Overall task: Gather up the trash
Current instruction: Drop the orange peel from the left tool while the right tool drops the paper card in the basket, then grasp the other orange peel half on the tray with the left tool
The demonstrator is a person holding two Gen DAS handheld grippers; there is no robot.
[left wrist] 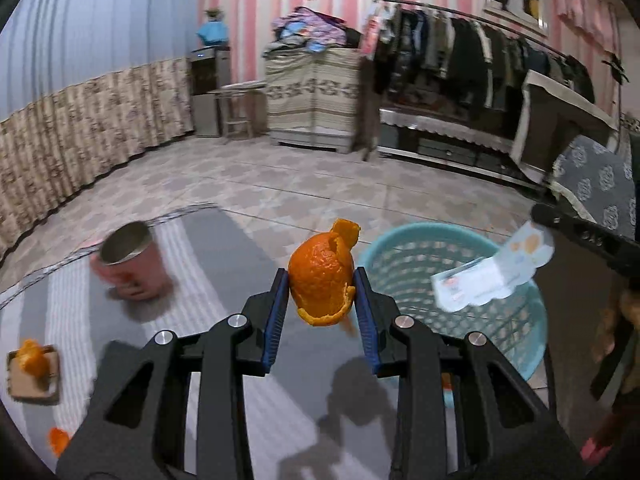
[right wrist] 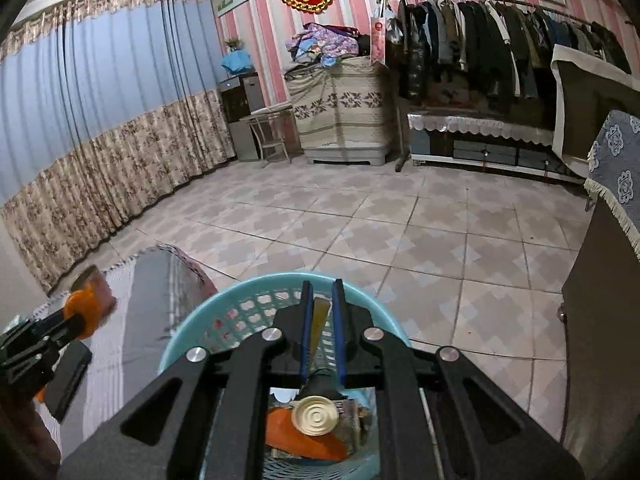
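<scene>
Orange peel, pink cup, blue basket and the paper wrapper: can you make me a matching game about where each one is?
Things:
1. orange peel
2. pink cup
3. blue basket
4. paper wrapper

Places:
A. on the floor beside the table
B. pinched by the left gripper
C. held above the basket by the right gripper
D. standing on the table, left of the gripper

Pairs: 1-B, 2-D, 3-A, 4-C
</scene>
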